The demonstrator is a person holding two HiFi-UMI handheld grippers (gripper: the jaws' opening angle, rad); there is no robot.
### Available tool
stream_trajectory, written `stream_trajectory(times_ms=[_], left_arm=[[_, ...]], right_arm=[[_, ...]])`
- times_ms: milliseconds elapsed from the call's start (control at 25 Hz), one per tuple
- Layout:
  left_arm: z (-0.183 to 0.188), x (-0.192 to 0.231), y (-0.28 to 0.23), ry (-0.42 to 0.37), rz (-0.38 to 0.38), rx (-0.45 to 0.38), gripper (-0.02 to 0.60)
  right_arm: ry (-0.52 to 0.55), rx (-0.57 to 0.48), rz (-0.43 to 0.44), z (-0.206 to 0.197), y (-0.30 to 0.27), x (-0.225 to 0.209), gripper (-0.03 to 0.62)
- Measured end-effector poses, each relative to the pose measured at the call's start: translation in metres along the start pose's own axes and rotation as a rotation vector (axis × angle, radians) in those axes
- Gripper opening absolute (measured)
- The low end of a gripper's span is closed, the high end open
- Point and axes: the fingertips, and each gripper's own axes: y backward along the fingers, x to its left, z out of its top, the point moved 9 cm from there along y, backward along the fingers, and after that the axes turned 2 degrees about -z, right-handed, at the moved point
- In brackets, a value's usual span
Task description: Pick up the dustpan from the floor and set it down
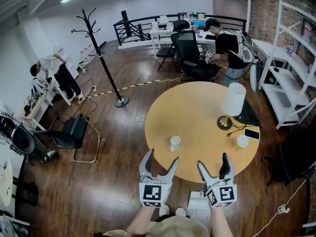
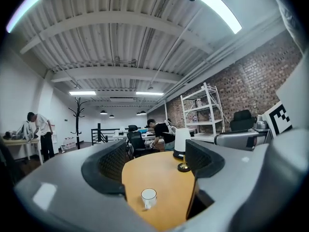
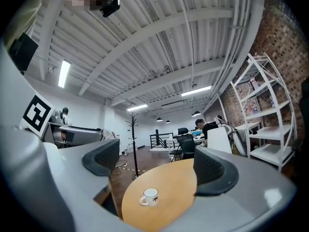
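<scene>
No dustpan can be made out in any view. My left gripper point(image 1: 162, 157) and right gripper point(image 1: 213, 161) are held side by side at the near edge of a round wooden table point(image 1: 197, 107), both pointing level across it. Each is open with nothing between its jaws. The left gripper view point(image 2: 154, 166) and the right gripper view point(image 3: 157, 163) both look over the tabletop at a white mug point(image 2: 148, 195) point(image 3: 150, 195). A white boxy object point(image 1: 198, 201) lies on the floor below my right gripper; what it is I cannot tell.
On the table stand the mug point(image 1: 175, 142), a white-shaded lamp point(image 1: 232, 102), a phone point(image 1: 252, 133) and a small white cup point(image 1: 242, 141). A coat rack point(image 1: 101, 53) and black chair point(image 1: 74, 132) stand left, white shelving point(image 1: 291, 83) right. People work at the back.
</scene>
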Motion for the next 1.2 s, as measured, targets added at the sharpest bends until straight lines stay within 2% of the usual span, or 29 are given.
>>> stream_trajectory(times_ms=[240,520,800,1040,1200], left_arm=[[-0.002,-0.019,-0.026,-0.011,-0.141,0.011,0.374],[-0.024,-0.082,-0.057,-0.01,-0.412,0.059,0.374],[-0.055,-0.152,-0.072,-0.06,-0.66,0.133,0.374],[-0.088,-0.203,-0.07,-0.096,-0.817,0.209,0.374],[-0.117,-0.226,-0.074,-0.149,-0.873,0.254,0.374]], right_arm=[[0.02,0.039,-0.118,-0.02,0.037,-0.027,0.474],[0.04,0.127,-0.267,-0.044,0.113,-0.064,0.474],[0.003,0.184,-0.437,-0.069,0.189,-0.097,0.474],[-0.005,0.274,-0.485,-0.104,0.236,-0.103,0.474],[-0.024,0.352,-0.499,-0.149,0.26,-0.11,0.474]])
